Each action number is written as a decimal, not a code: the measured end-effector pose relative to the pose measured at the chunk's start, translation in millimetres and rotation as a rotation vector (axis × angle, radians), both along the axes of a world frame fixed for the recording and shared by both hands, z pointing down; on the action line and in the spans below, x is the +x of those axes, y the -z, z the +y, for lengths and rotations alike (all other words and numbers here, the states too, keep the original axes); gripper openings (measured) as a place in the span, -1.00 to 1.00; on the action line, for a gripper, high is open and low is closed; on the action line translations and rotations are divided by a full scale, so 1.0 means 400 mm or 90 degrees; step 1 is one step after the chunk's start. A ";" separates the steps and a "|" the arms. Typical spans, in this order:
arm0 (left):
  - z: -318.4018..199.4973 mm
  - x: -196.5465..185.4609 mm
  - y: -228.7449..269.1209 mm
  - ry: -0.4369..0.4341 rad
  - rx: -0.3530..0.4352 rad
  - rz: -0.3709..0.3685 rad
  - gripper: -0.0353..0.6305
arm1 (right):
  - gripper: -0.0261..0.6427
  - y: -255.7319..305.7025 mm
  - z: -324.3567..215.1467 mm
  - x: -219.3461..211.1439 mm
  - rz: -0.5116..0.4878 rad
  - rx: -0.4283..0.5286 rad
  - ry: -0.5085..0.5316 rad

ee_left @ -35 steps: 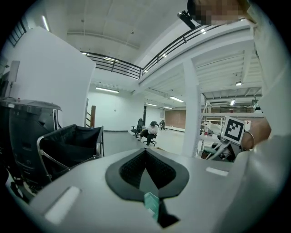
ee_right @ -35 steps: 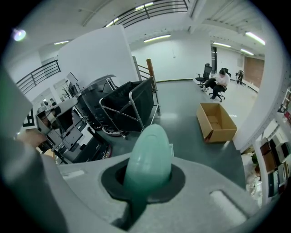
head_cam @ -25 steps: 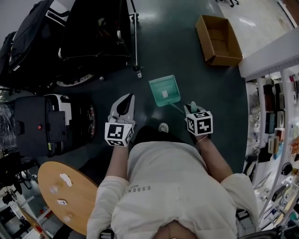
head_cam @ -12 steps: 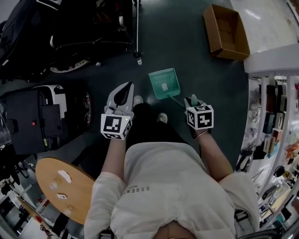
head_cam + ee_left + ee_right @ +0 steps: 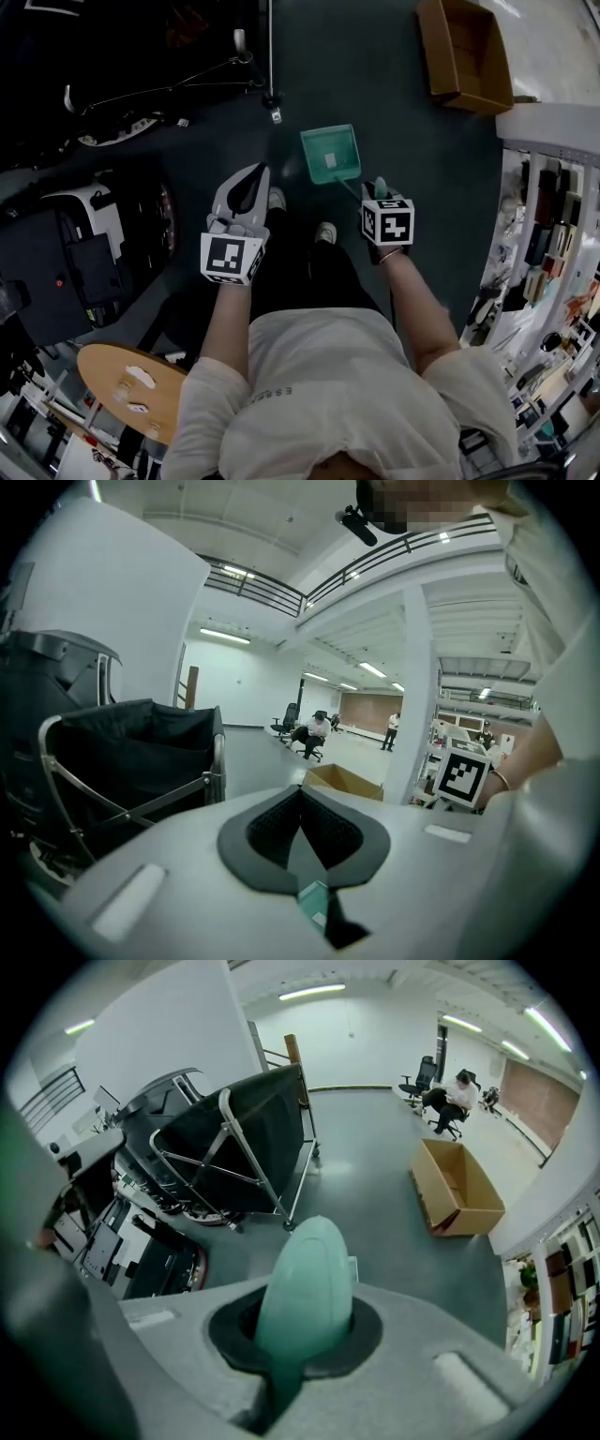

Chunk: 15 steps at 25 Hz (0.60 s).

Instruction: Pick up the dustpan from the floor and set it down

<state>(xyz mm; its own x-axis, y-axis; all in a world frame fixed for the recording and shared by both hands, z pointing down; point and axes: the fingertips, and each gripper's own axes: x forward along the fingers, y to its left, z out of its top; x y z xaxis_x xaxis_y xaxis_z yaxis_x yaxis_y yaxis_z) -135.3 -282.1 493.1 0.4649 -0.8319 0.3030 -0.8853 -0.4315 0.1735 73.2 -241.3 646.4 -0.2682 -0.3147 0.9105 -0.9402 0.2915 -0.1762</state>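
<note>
Holding the dustpan (image 5: 330,155) by its handle, right tool (image 5: 379,190) clamped on it, left tool (image 5: 251,180) closed on nothing; pan low, left of the cardboard box (image 5: 466,56); next, I'd say: lower flat onto floor (image 5: 403,122), release.

Dustpan (image 5: 331,156): smooth teal plastic, with a faint sheen on the handle. Floor (image 5: 394,122): dark, smooth, glossy under the lamps. Box (image 5: 466,56): matt brown cardboard. Cart (image 5: 253,1138): black cloth on bright metal tubing. Desk (image 5: 103,375): smooth pale wood. Left tool (image 5: 255,173) and right tool (image 5: 380,186): matt grey plastic shells with black textured pads (image 5: 262,832). Shirt (image 5: 347,394): white cloth.
</note>
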 end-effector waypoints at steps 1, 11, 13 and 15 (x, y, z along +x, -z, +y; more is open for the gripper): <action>-0.016 -0.010 -0.022 0.005 -0.006 0.000 -0.84 | -0.94 -0.025 -0.020 -0.011 0.002 -0.003 -0.002; -0.053 -0.047 -0.190 0.028 -0.074 0.034 -0.84 | -0.94 -0.203 -0.122 -0.091 0.005 -0.030 -0.029; -0.050 -0.045 -0.203 0.035 -0.085 0.045 -0.84 | -0.94 -0.226 -0.122 -0.099 0.003 -0.036 -0.032; -0.051 -0.032 -0.209 0.032 -0.093 0.050 -0.84 | -0.94 -0.244 -0.113 -0.094 0.007 -0.042 -0.040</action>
<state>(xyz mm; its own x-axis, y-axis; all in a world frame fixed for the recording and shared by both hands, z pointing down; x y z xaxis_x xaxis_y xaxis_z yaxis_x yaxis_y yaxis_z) -148.2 -302.5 576.7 0.4507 -0.8048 0.3863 -0.8864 -0.3522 0.3003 35.6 -286.4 744.0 -0.2399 -0.2701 0.9325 -0.9582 0.2204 -0.1827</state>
